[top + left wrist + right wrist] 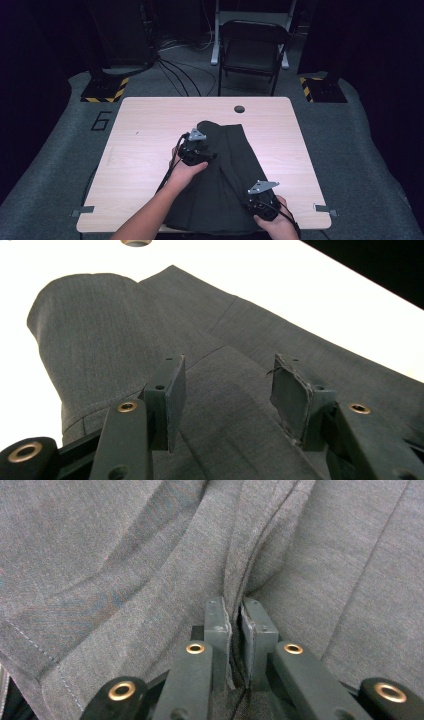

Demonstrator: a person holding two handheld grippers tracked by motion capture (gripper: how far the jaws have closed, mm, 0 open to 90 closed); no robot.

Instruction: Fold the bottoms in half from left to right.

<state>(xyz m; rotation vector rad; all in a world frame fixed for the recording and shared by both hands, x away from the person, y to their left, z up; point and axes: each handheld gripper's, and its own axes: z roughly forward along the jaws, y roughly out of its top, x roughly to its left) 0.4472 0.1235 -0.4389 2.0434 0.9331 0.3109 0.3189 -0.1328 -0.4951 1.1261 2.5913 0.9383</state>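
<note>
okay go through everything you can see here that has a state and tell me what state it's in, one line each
Grey garment: spread on the table, partly folded, with creases and a fold ridge.
Left gripper: open, jaws apart above the cloth, nothing between the pads.
Right gripper: nearly closed, pinching a fold of the garment near its front edge.
Table: wooden top, garment lying on it.
Folding chair: unfolded, standing behind the table, unoccupied.

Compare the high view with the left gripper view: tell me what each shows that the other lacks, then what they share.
High view alone: both hands, the right tongs near the garment's front edge, a folding chair and floor cables behind the table.

Left gripper view alone: the left tongs from close up, pads apart with nothing between them, hovering over a fold in the cloth.

Shared: the dark grey garment spread on the light table, and the round hole at its far edge.
</note>
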